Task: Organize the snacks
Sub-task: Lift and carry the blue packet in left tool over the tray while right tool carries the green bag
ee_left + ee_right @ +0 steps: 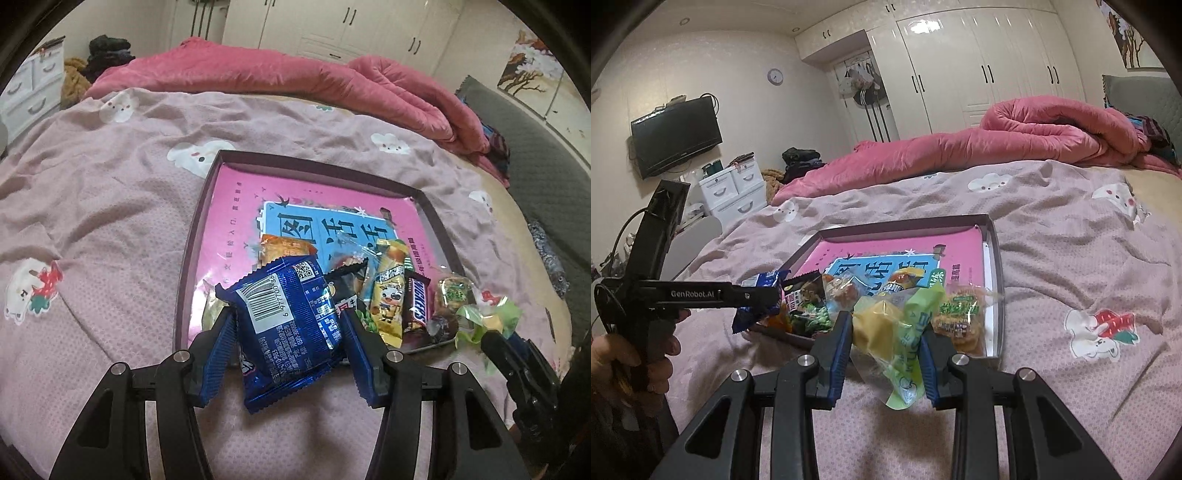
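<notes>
Left gripper [290, 334] clamped on a blue foil snack packet [286, 325], barcode side up, lifted just short of the near edge of the tray [432, 206], probably for sorting. Right gripper [886, 343] clamped on a clear green-printed wrapper holding a yellow cake [882, 330], likewise raised before the tray. Ahead, piled at the tray's near end: a Snickers bar [417, 308], a yellow cow-print packet [388, 295]. "GenRobot.AI" legible along the left gripper's side.

Both wrist cams look fwd-down, close over the bed, sharing the tray [192, 236] [995, 280] w/ snacks.
</notes>
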Action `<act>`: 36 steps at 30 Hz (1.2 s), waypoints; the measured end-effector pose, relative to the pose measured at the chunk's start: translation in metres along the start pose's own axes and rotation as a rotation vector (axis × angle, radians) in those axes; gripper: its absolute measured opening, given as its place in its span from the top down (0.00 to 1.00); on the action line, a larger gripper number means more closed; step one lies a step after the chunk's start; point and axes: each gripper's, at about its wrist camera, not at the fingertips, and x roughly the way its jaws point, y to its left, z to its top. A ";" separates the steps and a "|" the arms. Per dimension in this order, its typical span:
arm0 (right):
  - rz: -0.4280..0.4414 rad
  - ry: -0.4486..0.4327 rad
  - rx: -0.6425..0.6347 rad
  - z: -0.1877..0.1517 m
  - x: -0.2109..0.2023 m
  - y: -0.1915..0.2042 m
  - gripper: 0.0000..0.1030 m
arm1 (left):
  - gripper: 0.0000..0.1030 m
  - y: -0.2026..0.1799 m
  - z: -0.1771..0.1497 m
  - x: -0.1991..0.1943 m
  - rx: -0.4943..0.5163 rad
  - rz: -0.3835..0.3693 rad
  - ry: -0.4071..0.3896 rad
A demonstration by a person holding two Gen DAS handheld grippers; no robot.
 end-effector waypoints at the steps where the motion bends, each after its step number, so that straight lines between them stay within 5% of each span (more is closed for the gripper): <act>1: 0.001 0.000 0.001 0.001 0.002 0.001 0.67 | 0.43 0.000 0.000 0.001 -0.001 0.000 -0.001; 36: -0.036 0.045 -0.003 0.017 0.053 0.005 0.67 | 0.43 0.000 0.004 0.022 -0.010 -0.013 0.021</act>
